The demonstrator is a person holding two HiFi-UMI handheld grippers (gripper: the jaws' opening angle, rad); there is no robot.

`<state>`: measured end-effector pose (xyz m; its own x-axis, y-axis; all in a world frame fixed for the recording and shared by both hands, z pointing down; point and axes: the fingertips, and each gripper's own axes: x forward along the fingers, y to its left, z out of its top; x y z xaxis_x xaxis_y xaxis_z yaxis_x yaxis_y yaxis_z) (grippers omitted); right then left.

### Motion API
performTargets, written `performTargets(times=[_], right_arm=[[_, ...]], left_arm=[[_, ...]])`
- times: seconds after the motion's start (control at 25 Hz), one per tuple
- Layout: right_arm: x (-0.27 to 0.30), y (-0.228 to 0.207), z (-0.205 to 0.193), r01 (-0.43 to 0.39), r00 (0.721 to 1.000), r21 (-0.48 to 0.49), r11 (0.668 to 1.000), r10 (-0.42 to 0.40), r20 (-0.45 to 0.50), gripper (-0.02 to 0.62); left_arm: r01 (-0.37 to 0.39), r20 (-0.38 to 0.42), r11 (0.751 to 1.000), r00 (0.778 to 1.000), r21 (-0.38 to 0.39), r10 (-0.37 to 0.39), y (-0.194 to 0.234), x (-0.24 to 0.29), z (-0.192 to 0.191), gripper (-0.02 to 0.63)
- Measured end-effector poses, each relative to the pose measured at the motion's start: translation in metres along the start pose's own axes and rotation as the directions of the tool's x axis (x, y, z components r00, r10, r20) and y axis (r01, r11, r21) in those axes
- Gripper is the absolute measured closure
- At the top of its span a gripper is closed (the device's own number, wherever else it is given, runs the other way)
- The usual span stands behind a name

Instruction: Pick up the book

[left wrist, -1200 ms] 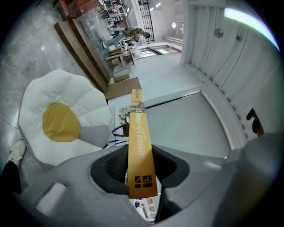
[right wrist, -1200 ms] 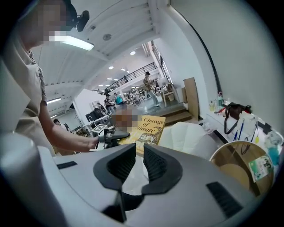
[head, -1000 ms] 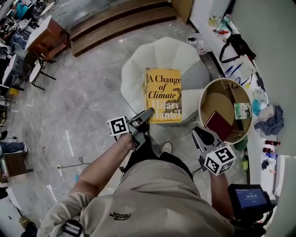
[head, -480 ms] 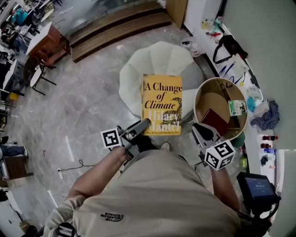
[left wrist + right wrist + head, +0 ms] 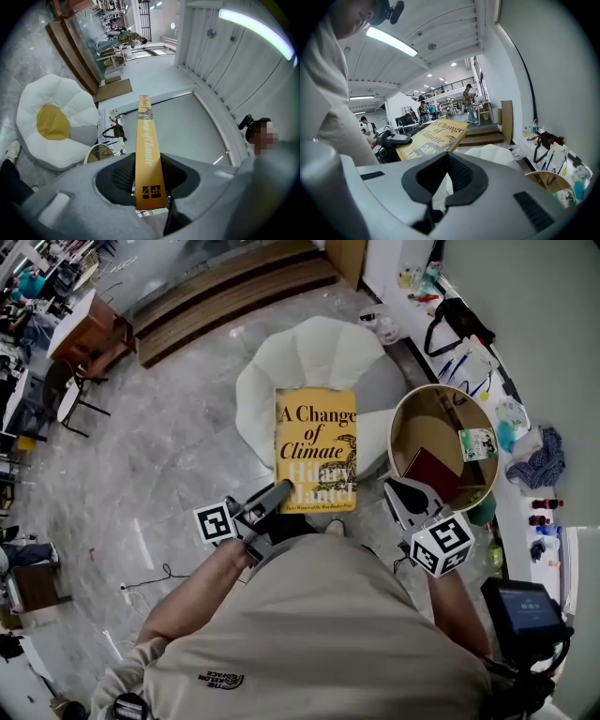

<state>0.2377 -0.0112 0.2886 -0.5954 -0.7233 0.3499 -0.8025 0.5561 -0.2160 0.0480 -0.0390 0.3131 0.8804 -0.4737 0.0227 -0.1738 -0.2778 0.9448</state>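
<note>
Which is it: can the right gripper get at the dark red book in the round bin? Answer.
Likely yes. The right gripper hangs beside the round bin, the bin is open-topped, and the dark red book lies uncovered inside. Its jaws are shut and empty, so open them first.

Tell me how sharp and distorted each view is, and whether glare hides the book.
Head view: even light, the book sharp, title readable, no glare on it, room edges bowed. Left gripper view: heavy fisheye, black corners, a light strip blown out at upper right, spine crisp. Right gripper view: same fisheye, a ceiling lamp glaring, cover readable.
</note>
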Motion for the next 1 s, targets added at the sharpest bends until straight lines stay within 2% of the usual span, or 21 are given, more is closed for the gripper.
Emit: performTargets(times=[1.0], right_arm=[[0.01,0.011,0.007,-0.006,1.0,-0.064,0.998,0.005,-0.019,0.581]], left_arm=[[0.016,-0.015,1.0,1.0,0.007,-0.016,0.003,0.003,0.007,0.463]])
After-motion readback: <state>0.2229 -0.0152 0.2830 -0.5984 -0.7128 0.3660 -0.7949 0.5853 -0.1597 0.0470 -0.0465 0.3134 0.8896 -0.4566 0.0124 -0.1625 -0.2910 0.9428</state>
